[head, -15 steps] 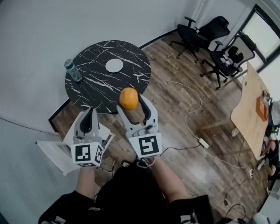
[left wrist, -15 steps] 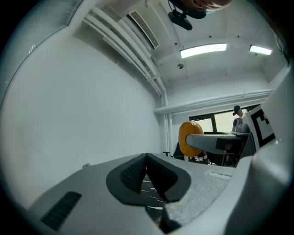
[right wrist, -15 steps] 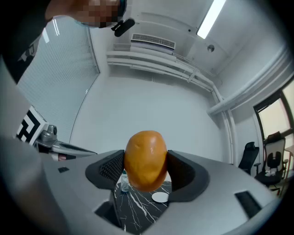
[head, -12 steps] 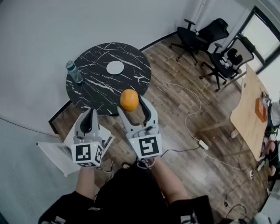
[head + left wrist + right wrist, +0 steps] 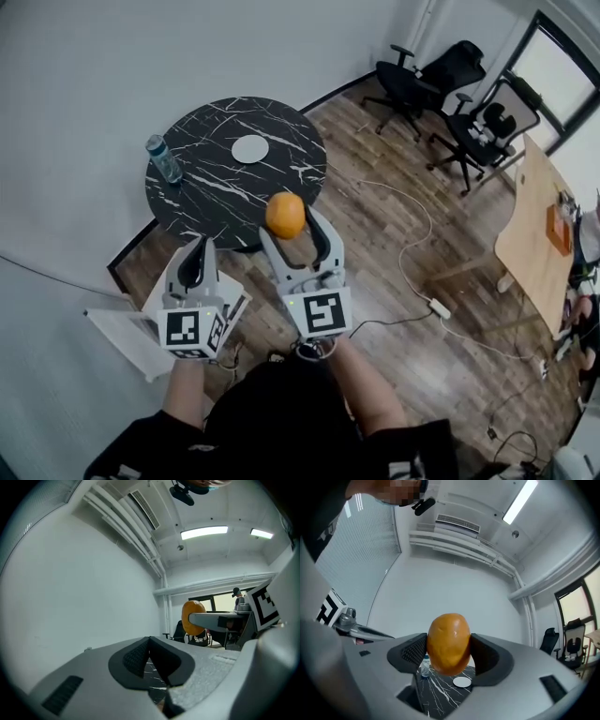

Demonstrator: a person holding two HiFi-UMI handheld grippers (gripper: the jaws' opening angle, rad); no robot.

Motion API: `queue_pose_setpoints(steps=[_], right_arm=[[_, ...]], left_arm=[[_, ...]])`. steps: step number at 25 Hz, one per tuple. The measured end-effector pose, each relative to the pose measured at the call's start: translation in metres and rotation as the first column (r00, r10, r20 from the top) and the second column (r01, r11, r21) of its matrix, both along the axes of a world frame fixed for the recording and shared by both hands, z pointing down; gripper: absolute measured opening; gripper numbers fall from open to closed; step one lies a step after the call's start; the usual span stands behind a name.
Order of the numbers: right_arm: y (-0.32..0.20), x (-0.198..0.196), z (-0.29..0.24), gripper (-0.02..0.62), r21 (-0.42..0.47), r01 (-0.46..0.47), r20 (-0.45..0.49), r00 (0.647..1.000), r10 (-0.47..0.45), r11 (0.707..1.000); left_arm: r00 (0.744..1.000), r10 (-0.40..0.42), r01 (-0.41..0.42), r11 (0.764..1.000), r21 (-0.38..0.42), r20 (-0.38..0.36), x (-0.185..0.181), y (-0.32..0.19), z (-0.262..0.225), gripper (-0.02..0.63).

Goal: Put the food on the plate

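Between right tool [image 5: 448, 650] pads [image 5: 415, 651], orange [image 5: 449, 639], clamped

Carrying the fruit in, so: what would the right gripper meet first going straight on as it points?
Probably the white wall behind the table. The right gripper, shut on the orange, points out over the table; plate and bottle sit lower in its view. Height is hard to judge.

Office: swivel chairs [image 5: 441, 80], wooden desk [image 5: 539, 234], ceiling striplights [image 5: 204, 532].
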State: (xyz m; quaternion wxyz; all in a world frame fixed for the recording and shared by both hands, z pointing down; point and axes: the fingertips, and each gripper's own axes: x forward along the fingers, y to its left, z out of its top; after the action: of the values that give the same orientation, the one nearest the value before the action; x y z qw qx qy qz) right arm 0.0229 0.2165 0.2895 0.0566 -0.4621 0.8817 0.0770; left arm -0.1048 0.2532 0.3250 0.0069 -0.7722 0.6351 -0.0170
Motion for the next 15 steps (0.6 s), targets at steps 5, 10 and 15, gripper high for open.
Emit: queue_pose_setpoints(steps=[5,10,15], right_arm=[[0.002,-0.001,0.001,0.281,-0.004,0.001,0.003,1.000,-0.001,1.000],[-0.002,0.003,0.006,0.281,-0.007,0.005,-0.008,1.000,-0.005,1.000],[-0.023,0.009,0.010,0.281,-0.005,0.018,-0.014,1.000,-0.018,1.000]], left_arm=[[1.000,0.009,-0.009,1.000,-0.011,-0.003,-0.002,0.001,0.004,0.000],[1.000,0.019,-0.019,0.999,-0.027,-0.003,0.005,-0.006,0.013,0.000],[1.000,0.031,-0.031,0.999,-0.020,-0.006,0.014,-0.027,0.016,0.000]])
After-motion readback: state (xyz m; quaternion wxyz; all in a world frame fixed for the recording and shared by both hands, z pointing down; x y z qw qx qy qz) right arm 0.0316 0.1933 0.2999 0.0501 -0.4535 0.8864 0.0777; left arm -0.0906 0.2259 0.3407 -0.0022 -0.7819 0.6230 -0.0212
